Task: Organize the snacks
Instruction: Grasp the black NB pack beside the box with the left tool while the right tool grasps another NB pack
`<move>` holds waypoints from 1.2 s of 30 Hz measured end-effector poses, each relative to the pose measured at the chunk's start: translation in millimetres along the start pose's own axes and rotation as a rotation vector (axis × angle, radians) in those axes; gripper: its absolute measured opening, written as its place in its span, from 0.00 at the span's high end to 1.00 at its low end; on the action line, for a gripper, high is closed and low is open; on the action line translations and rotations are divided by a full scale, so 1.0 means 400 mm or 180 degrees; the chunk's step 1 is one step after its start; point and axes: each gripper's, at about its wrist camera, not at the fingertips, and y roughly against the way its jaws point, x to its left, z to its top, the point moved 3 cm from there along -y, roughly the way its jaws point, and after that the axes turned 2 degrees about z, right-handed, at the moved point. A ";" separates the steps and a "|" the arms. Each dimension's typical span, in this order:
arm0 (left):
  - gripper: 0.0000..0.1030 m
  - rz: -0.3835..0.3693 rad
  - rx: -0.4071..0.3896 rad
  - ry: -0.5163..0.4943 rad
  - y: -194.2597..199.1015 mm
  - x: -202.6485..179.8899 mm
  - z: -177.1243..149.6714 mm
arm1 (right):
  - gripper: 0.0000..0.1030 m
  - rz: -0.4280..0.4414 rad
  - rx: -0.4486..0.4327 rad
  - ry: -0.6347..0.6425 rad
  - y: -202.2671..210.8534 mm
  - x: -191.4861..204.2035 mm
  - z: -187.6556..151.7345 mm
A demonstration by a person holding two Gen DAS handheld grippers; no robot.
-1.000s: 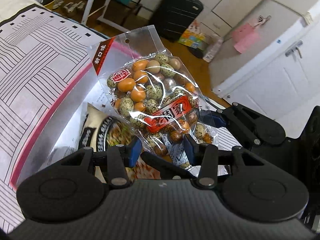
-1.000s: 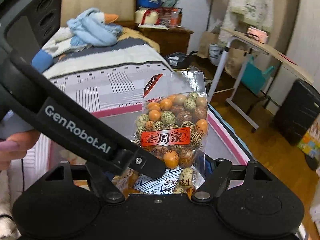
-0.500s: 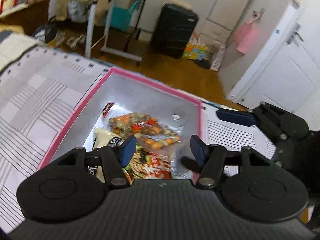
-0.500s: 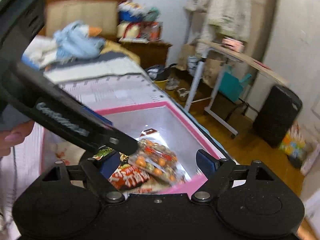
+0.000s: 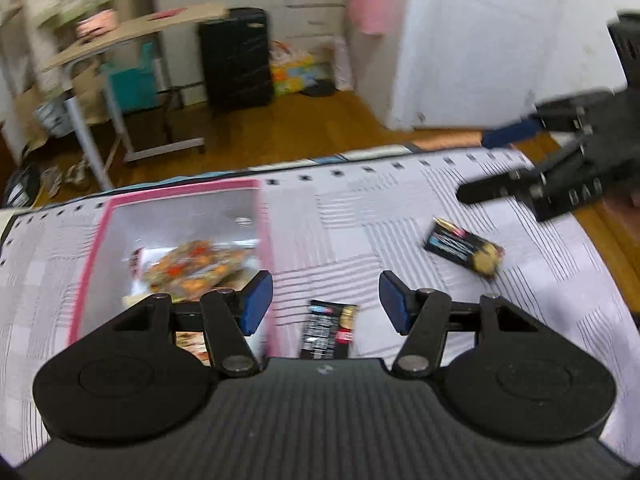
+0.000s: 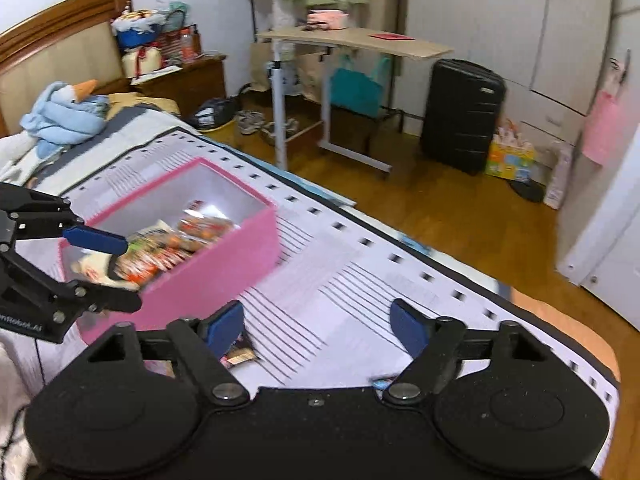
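A pink box (image 5: 266, 224) (image 6: 224, 268) sits on the striped bedsheet and holds several snack bags, with the clear bag of coated peanuts (image 5: 196, 266) (image 6: 204, 230) on top. My left gripper (image 5: 326, 302) is open and empty, above the sheet just right of the box; it also shows in the right wrist view (image 6: 112, 268). A black snack bar (image 5: 328, 330) lies just below it. A second black packet (image 5: 464, 248) lies further right. My right gripper (image 6: 318, 326) is open and empty, over the sheet to the right of the box; it also shows in the left wrist view (image 5: 496, 164).
The bed edge (image 6: 440, 260) runs diagonally, with wooden floor beyond. A rolling side table (image 6: 352, 44), a black suitcase (image 6: 460, 116) and white wardrobes (image 6: 520, 20) stand past it. A blue plush toy (image 6: 68, 112) lies near the headboard.
The peanut bag, held up by both grippers a second ago, now lies in the pink box. Both grippers have opened and drawn back to the right of the box.
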 end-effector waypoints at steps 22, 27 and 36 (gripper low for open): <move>0.44 0.0113 0.1630 -0.0760 -0.445 -0.097 -0.045 | 0.24 -0.0024 0.0290 -0.0057 -0.211 -0.171 -0.293; 0.43 0.0339 0.1636 -0.0827 -0.482 -0.093 -0.058 | 0.22 -0.0054 0.0344 -0.0107 -0.227 -0.180 -0.313; 0.40 0.0411 0.1591 -0.0868 -0.484 -0.085 -0.056 | 0.18 -0.0093 0.0367 -0.0170 -0.239 -0.185 -0.329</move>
